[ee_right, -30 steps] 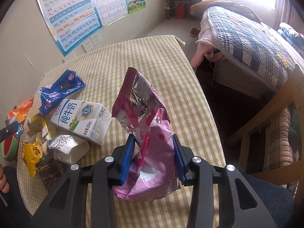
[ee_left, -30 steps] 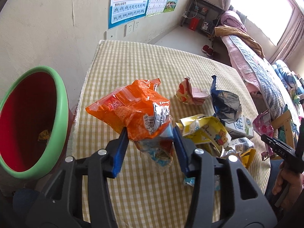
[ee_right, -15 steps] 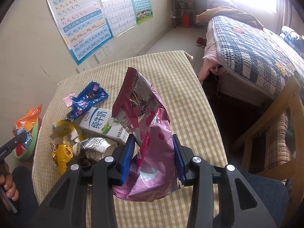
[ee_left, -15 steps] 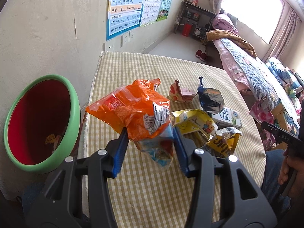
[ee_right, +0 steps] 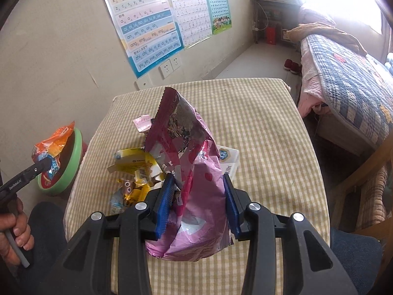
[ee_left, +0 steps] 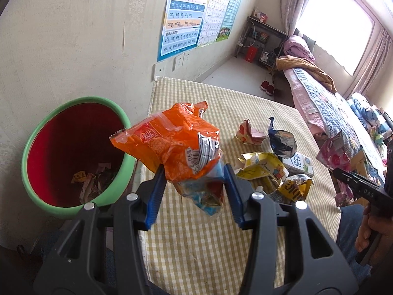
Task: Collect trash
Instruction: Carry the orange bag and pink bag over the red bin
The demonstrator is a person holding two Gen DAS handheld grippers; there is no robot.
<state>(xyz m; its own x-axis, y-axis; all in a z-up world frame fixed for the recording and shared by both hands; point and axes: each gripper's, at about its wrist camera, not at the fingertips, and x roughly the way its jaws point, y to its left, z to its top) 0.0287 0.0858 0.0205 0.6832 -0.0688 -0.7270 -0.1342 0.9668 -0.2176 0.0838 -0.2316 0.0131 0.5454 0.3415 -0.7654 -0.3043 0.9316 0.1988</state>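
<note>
My left gripper is shut on an orange snack wrapper bunched with a blue wrapper, held in the air just right of the green-rimmed red bin. The bin stands on the floor at the table's left edge with some scraps inside. My right gripper is shut on a pink foil bag, held above the table's near side. Loose trash lies on the checked tablecloth: yellow wrappers, a milk carton, a dark foil bag and a red-and-pink carton.
The table stands against a wall with posters and sockets. A bed lies to the right and a wooden chair stands by the table's right edge. The bin also shows in the right wrist view.
Both grippers have lifted higher and pulled back with their wrappers. The left one has swung toward the bin, so more of the bin's inside shows.
</note>
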